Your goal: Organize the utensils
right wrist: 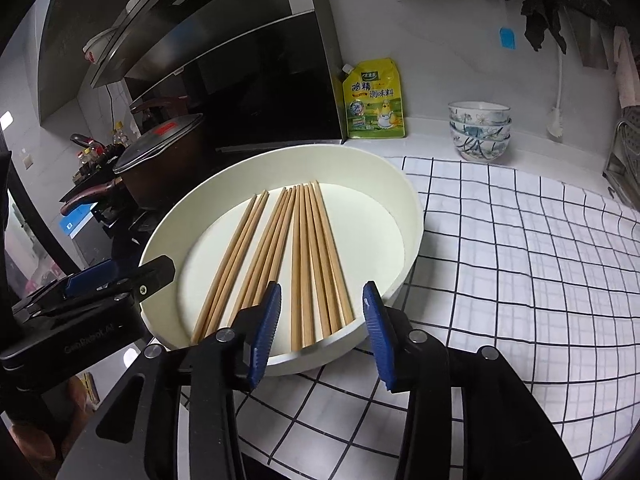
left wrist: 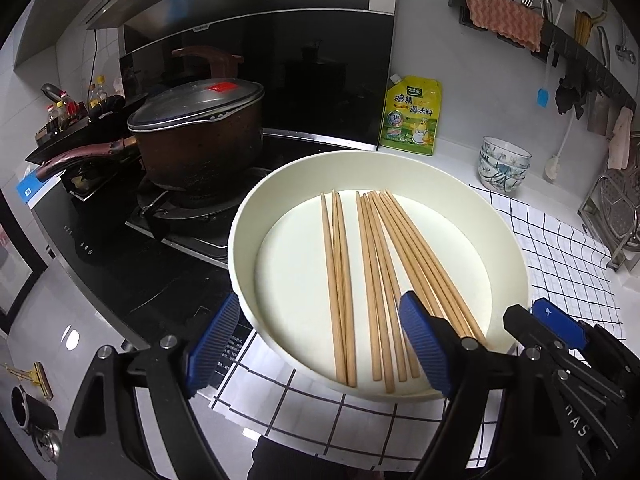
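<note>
Several wooden chopsticks [left wrist: 372, 280] were seen in the left wrist view, lying flat in a round cream tray [left wrist: 516, 248]: a small group toward the left and a larger fan toward the right, tips pointing far. The left claw [left wrist: 320, 344] was held wide open over the tray's near rim, with nothing between its blue pads, and the right claw [left wrist: 560, 328] was glimpsed at the near right edge. The tray was set on a white cloth with black checks [left wrist: 560, 248] spread over the surface, just right of a black hob carrying a lidded dark pot [left wrist: 196, 136]. A yellow seasoning pouch [left wrist: 412, 116] and stacked patterned bowls [left wrist: 504, 168] were placed against the far wall.

In the right wrist view the same chopsticks [right wrist: 304, 256] were shown in the tray [right wrist: 412, 216], and the right claw [right wrist: 320, 332] was likewise spread open and empty, poised at the near rim over the right-hand bundle. The left claw [right wrist: 120, 280] was visible at the left; how far it was parted could not be told from this side.

Whether the sticks were gathered here already or were awaiting removal could not be settled. Any grasp would call for the pads to be lowered astride a bundle without the thin sticks being rolled apart.
</note>
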### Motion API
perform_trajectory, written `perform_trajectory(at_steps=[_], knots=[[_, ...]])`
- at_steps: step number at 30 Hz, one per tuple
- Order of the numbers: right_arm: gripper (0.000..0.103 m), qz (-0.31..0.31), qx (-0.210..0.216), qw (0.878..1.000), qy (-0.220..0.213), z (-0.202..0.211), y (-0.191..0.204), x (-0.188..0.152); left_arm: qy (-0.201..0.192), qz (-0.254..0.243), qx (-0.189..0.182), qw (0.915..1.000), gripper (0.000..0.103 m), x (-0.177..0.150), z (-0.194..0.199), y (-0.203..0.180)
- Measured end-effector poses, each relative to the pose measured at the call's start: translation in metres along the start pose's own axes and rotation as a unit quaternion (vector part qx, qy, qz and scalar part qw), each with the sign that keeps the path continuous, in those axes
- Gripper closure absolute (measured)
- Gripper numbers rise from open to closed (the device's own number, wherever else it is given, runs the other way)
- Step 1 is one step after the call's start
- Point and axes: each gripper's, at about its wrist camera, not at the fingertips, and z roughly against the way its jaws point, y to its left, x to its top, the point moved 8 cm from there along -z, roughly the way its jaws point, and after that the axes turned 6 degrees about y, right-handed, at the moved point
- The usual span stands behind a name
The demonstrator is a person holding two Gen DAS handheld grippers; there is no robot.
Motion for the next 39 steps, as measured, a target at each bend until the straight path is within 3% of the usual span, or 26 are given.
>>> perform_trajectory(at_steps=[11,39], knots=[[0.04,0.0,-0.011,1.0,-0.019,0.015,-0.003,0.003,-0.014,-0.002,0.002,0.9999,0.012,-0.001,0.015,-0.005],[0.037,-0.007,-0.012,1.0,-0.015,0.021,-0.009,-0.001,-0.012,-0.009,0.013,0.9998,0.006,-0.004,0.02,-0.01]])
